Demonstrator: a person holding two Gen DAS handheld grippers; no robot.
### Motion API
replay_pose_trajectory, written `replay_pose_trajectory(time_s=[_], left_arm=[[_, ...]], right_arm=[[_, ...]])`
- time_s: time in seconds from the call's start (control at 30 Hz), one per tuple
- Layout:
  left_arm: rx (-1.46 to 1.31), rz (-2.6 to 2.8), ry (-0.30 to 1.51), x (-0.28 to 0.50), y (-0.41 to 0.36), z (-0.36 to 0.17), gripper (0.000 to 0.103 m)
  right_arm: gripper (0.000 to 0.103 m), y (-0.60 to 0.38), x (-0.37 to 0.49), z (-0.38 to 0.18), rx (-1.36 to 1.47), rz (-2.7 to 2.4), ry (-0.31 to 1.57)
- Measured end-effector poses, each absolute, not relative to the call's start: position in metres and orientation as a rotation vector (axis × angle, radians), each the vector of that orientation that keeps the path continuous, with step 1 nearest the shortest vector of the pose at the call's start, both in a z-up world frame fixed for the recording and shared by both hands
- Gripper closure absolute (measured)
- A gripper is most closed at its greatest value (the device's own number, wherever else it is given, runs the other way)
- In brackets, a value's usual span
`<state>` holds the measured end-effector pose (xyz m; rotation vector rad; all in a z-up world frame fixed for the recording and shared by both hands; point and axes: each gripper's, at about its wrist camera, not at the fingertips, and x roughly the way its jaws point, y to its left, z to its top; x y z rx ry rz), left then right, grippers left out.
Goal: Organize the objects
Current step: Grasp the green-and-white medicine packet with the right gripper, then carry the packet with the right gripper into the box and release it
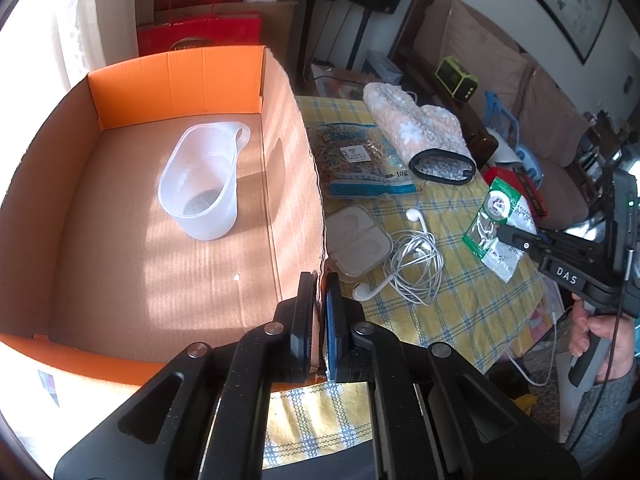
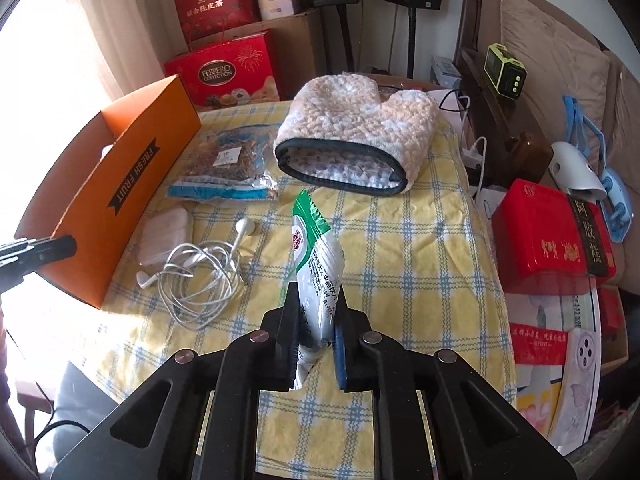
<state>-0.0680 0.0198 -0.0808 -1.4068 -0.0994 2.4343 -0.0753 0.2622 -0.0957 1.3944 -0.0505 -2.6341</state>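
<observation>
Cardboard box [image 1: 192, 80] with clear plastic jug [image 1: 204, 184] inside.

The left wrist view looks steeply down from close above the right wall of the open orange cardboard box [image 1: 208, 76], its own tool [image 1: 320, 280] filling the foreground. The right wrist view faces down across the yellow checked cloth-covered worktop [image 2: 420, 264] from nearby. Both share the tangled white earphones [image 1: 412, 264] [image 2: 200, 276], the knitted cream mitten [image 1: 416, 128] [image 2: 360, 120] and the box's wall.
</observation>
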Motion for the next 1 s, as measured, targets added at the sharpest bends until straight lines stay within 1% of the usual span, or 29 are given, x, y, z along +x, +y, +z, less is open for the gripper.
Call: replay_pose_trajectory(time_s=[0.3,0.63,0.77,1.0], left_arm=[[-1.390,2.429,-0.134,-0.068,0.015,-0.080,0.098],[-1.378,2.445,-0.157,-0.067,0.014,-0.080,0.098],[-1.362,2.468,-0.139,-0.064,0.017,-0.080,0.098],[-1.358,2.491,-0.097,-0.063,0.020,-0.080,0.098]], right_arm=[[0.093,0.227,-0.098,-0.049,1.272,-2.623,0.019],[0.093,0.146,-0.135,0.004,1.097,-2.477,0.037],[0.093,0.114,-0.151,0.008,1.077,-2.404,0.040],[0.093,0.079,-0.175,-0.003,1.094,-2.321,0.052]])
